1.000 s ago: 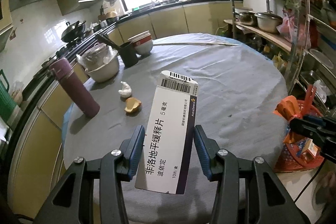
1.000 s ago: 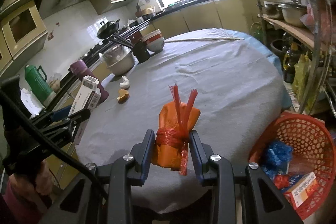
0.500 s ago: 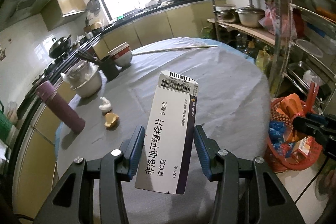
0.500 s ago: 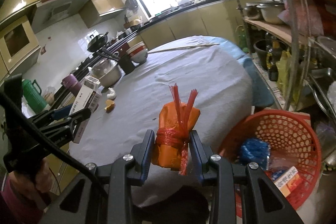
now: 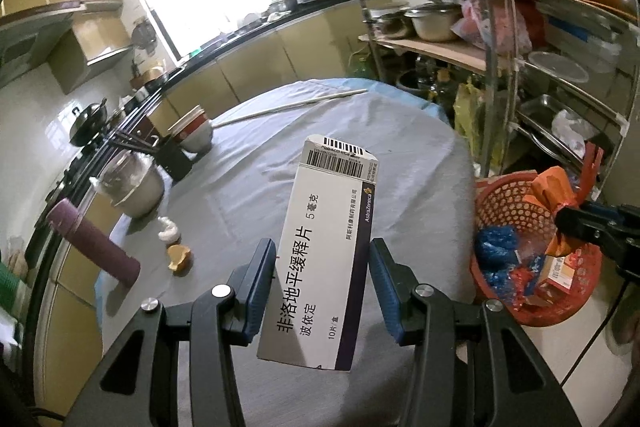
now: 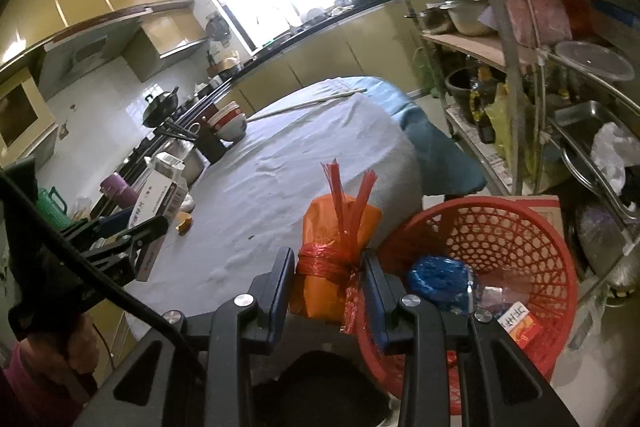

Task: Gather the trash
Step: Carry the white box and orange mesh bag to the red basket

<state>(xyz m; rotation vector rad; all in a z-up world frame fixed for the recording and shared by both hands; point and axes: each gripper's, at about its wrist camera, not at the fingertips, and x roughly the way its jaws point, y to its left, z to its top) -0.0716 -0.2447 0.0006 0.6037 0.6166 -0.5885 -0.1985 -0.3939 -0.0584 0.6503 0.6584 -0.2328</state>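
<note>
Now both grippers have swung over from the table (image 5: 248,187) toward the red basket (image 6: 500,223) on the floor — drop time looks close. The right gripper (image 6: 330,287) squeezes the orange bag (image 6: 340,227) just beside the basket rim, while the left gripper (image 5: 320,291) pinches the medicine box (image 5: 324,255) above the table edge — neither is let go yet.

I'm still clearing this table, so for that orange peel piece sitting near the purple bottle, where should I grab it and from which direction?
Judging by its pose, take the orange peel across its curled rim, coming straight down from above. It lies low on the tablecloth like an open cup, so a sideways approach would likely only push it. The white scrap sits close behind, so close the fingers along the other axis.
</note>
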